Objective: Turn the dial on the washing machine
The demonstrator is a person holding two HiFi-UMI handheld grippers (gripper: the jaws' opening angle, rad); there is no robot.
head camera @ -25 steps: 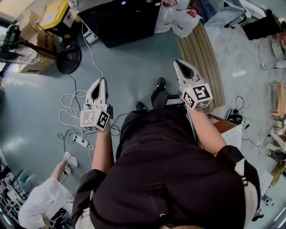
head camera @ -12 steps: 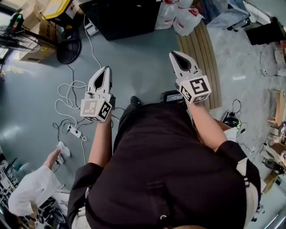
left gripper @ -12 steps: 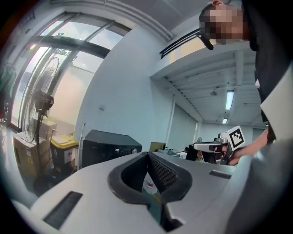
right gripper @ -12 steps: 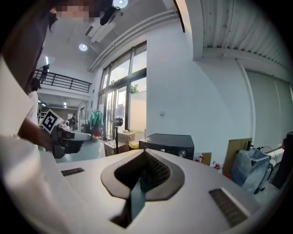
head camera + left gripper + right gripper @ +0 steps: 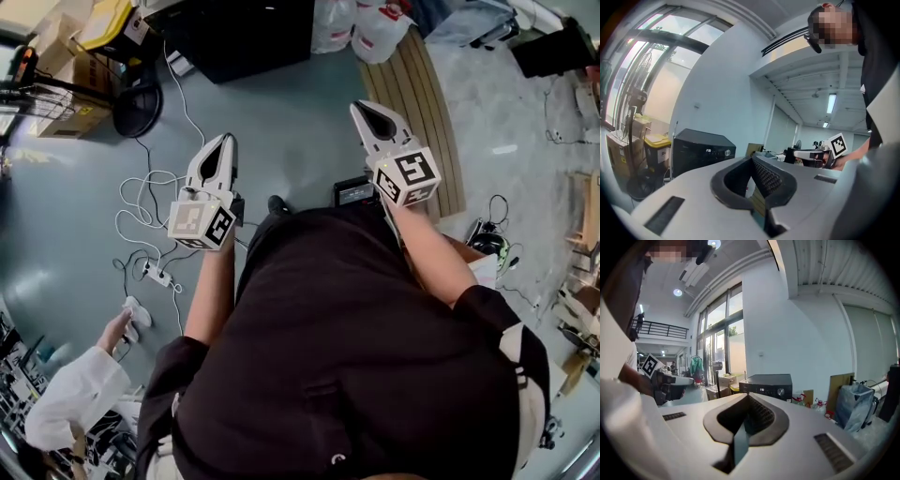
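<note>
Left gripper (image 5: 223, 142) and right gripper (image 5: 367, 109) are brought nearer the washing machine (image 5: 248, 42), jaws closed on nothing; dial (image 5: 781, 392) is seen well ahead.

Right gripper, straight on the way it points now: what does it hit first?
Probably the black washing machine; nothing else shows between it and the right gripper, though depth is unclear.
</note>
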